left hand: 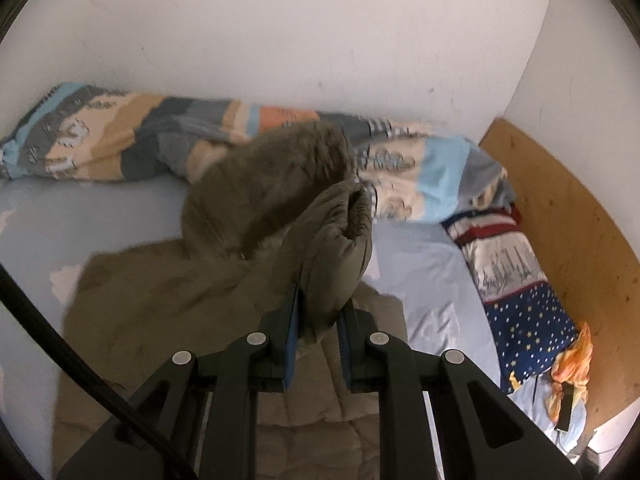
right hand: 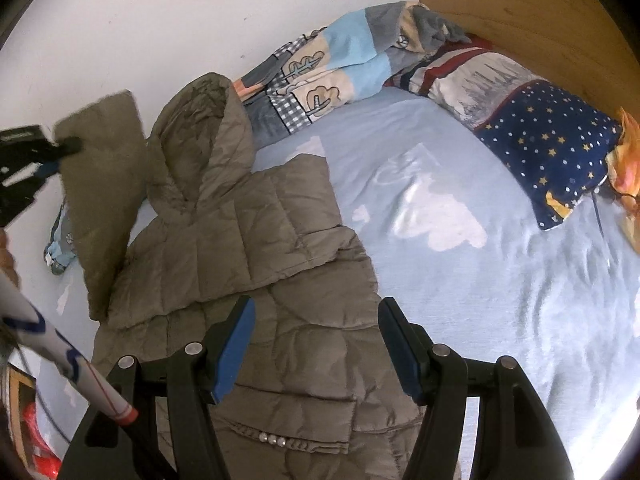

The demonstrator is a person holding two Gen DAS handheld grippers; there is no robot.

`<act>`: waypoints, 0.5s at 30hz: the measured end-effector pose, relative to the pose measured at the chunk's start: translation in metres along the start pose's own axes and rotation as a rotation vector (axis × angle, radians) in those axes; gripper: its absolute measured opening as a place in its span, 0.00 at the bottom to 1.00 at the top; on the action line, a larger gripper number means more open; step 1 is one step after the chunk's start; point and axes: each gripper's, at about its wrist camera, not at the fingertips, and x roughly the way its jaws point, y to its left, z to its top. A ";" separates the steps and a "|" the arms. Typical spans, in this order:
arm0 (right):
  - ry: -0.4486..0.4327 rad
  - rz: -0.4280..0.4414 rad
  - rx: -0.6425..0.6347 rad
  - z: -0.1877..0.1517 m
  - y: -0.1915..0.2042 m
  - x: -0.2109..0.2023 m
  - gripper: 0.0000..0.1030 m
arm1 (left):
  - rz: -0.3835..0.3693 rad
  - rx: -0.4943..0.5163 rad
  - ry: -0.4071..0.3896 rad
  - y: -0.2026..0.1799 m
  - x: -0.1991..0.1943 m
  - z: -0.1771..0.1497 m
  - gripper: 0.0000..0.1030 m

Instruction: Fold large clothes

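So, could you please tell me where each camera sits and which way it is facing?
Left wrist: on the left gripper, facing across the bed toward the wall; its jaws are shut on a lifted sleeve of the jacket.
Right wrist: on the right gripper, looking down over the jacket toward the headboard; its jaws are open, and the left gripper shows at left holding the sleeve.
Shared: jacket, bed, quilt, pillow.

We carry two black linkage grippers, the left gripper and right gripper, with blue finger pads, silver pivot screws and a black cable.
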 end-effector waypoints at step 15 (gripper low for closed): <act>0.007 0.007 0.032 0.002 -0.019 -0.005 0.66 | 0.083 0.094 0.157 -0.031 0.094 -0.082 0.16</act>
